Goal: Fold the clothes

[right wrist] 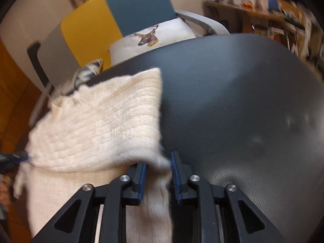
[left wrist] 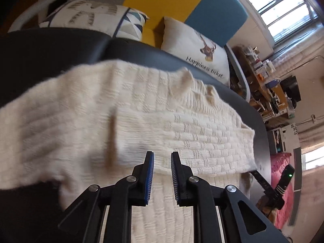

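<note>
A cream knitted sweater (left wrist: 125,121) lies spread on a dark, leather-like table (left wrist: 50,46), folded so that an upper layer overlaps the layer beneath it.

Starting at the left, the left gripper (left wrist: 162,179) hangs just over the near part of the sweater. Its two blue-padded fingers (left wrist: 149,174) stand a little apart, and only the knit lying below shows through the gap; nothing is pinched between them. The folded edge of the upper layer runs across just beyond the fingertips, and the lower layer passes underneath the tool toward the camera. Whether the tips touch the wool cannot be told.

Further right, at the sweater's right edge, the right gripper (right wrist: 158,179) has a bunched corner of the cloth sitting between its pads (right wrist: 141,182). The pads are parted by about the thickness of that bunch. The left pad lies against the wool, while the right pad shows a slim dark gap beside it, so a firm grip cannot be confirmed. From that view the sweater stretches up and to the left, and bare table fills everything right of the tool.

Behind the table stands a sofa with yellow and teal back panels (left wrist: 212,6), carrying a white cushion with a deer print (left wrist: 200,50). At the far right are a cluttered wooden shelf (left wrist: 263,77) and a window (left wrist: 283,6).
</note>
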